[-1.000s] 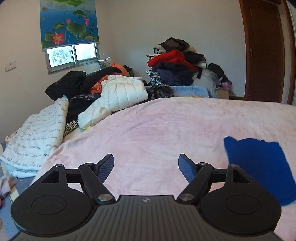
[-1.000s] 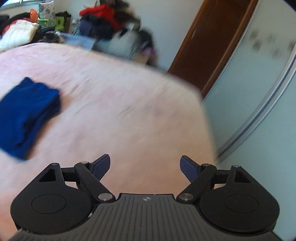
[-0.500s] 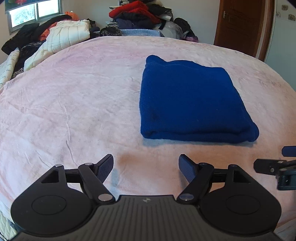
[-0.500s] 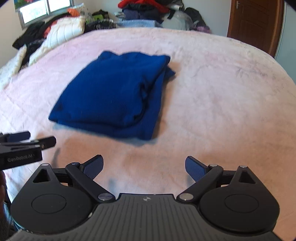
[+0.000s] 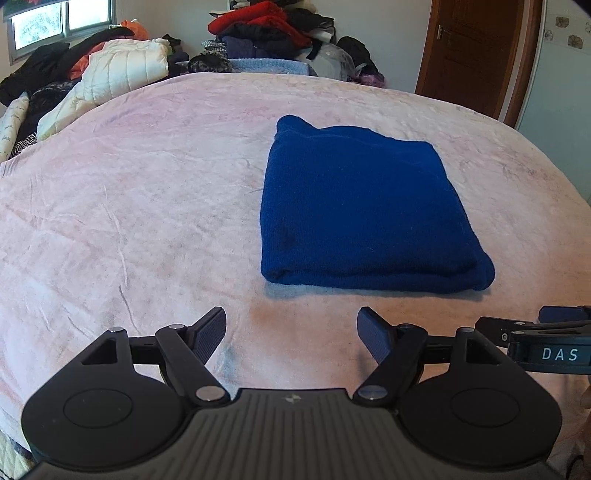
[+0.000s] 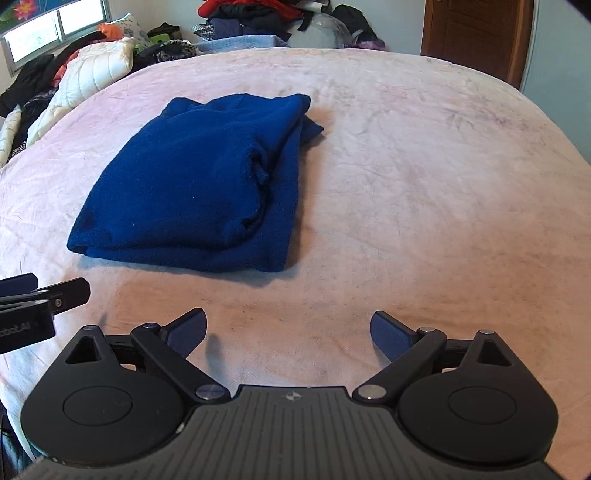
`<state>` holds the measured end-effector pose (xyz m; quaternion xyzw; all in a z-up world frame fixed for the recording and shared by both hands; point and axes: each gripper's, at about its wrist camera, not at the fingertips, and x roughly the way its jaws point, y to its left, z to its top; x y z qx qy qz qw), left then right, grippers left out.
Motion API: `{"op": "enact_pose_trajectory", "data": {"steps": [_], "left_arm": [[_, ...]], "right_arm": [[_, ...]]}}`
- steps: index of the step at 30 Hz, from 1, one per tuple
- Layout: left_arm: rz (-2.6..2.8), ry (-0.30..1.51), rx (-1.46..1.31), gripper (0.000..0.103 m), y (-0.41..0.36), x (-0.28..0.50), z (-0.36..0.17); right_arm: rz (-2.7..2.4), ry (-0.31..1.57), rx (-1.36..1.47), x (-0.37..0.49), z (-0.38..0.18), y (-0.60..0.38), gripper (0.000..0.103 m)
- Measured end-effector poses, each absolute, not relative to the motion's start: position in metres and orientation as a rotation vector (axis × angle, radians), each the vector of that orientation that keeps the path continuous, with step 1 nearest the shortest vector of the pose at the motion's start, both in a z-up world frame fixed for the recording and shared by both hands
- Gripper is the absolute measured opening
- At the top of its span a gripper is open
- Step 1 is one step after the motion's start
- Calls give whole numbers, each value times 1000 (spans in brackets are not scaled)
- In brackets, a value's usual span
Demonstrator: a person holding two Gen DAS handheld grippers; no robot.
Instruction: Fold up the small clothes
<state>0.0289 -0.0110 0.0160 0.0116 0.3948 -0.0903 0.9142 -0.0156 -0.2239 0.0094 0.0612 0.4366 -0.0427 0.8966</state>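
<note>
Lying folded on the pink bedspread point(image 5: 147, 206), the blue garment point(image 5: 354, 214) faces both grippers' spread, empty fingers point(image 5: 210, 332).

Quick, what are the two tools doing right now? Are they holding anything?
Left tool: open, holding nothing, short of the folded blue sweater.
Right tool: open wide, holding nothing, over the pink blanket.

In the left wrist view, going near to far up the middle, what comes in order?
Left hand-held gripper, open and empty → bare pink blanket → folded blue garment → clothes pile against the far wall.
</note>
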Motion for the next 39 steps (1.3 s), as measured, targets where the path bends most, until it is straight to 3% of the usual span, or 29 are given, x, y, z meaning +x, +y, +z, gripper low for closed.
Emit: {"op": "enact_pose_trajectory", "data": {"steps": [39], "left_arm": [[-188,877,40,78,-15,33,17]], "right_arm": [[-57,947,142,-10,5,-220,97]]}}
